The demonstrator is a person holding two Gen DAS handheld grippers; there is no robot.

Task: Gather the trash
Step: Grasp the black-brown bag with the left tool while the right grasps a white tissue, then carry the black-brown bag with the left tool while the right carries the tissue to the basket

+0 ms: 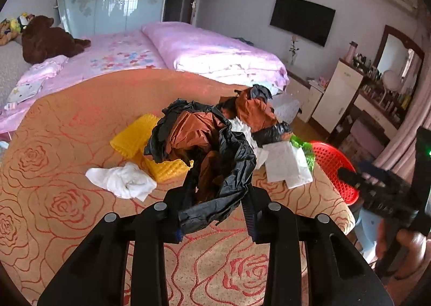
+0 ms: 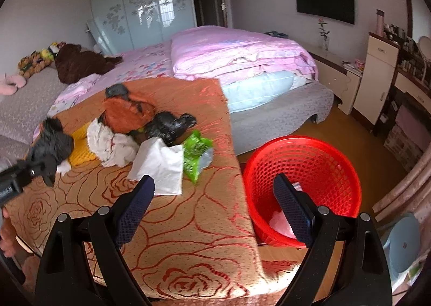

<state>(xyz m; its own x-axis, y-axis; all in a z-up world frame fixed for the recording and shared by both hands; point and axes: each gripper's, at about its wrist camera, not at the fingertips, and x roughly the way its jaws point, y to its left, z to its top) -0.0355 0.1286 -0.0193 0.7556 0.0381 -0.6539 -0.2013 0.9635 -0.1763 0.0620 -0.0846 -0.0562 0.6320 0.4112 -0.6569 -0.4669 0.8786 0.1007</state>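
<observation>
Table [image 2: 188, 225] with rose-pattern cloth carries the trash pile: brown-and-black bag [image 2: 129, 115], white tissue [image 2: 159, 166], green wrapper [image 2: 196, 152], yellow foam net [image 1: 129, 139]; red basket [image 2: 304, 171] sits on the floor right of it. Left gripper [image 1: 218, 198] pinches a crumpled black bag [image 1: 215, 160] above the near cloth. Right gripper [image 2: 215, 206] is spread wide, nothing between its pads, straddling table edge and basket.

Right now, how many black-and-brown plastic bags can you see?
2. One bag is pinched in the left hand-held gripper, lifted over the table. The other bag lies in the trash pile on the tablecloth. More may hide underneath.
</observation>
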